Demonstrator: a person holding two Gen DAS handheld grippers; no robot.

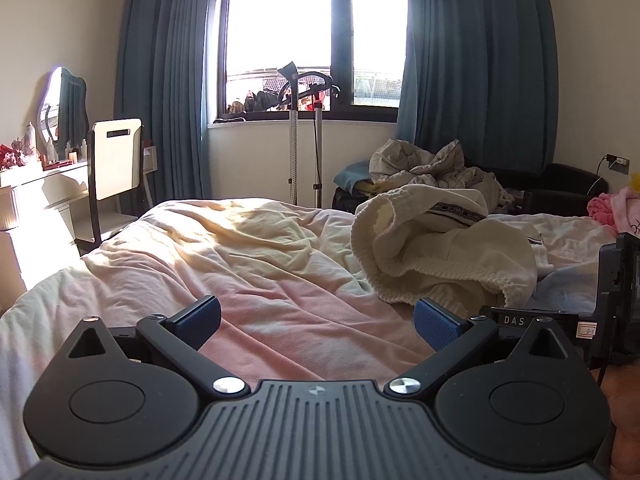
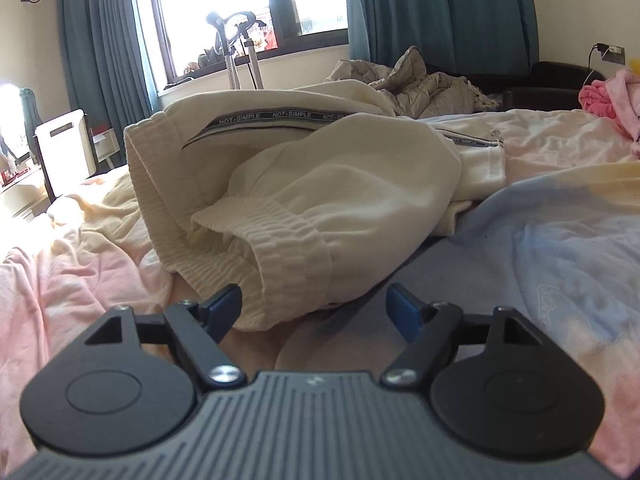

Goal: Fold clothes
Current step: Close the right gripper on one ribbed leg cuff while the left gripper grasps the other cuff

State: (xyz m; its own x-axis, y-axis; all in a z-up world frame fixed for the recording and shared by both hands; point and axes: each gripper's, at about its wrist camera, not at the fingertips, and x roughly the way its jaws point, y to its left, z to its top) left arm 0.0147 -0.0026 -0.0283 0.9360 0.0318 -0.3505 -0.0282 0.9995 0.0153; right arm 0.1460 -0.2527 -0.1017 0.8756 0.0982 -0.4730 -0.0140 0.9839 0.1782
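**Op A:** From my left gripper I see the jaws spread wide with nothing between the blue pads, only the pink bedsheet under them. The cream sweatpants lie ahead and toward the right jaw, apart from both pads.

**Op B:** On my side the right gripper sits low at the same garment. The jaws stand parted, and the ribbed cuff of the sweatpants bulges into the gap.

**Op A:** Is it pinched?

**Op B:** No. The left pad lies right against the cuff's edge; I cannot tell whether it presses. The right pad is clear of the cloth, with blue-grey sheet behind it.

**Op A:** How does the garment lie beyond the jaws?

**Op B:** Crumpled in a heap, with the striped lettered band running across its top. Past it, farther from the jaws, sits a rumpled quilt under the window.

**Op A:** I see part of the right unit just beyond my right jaw.
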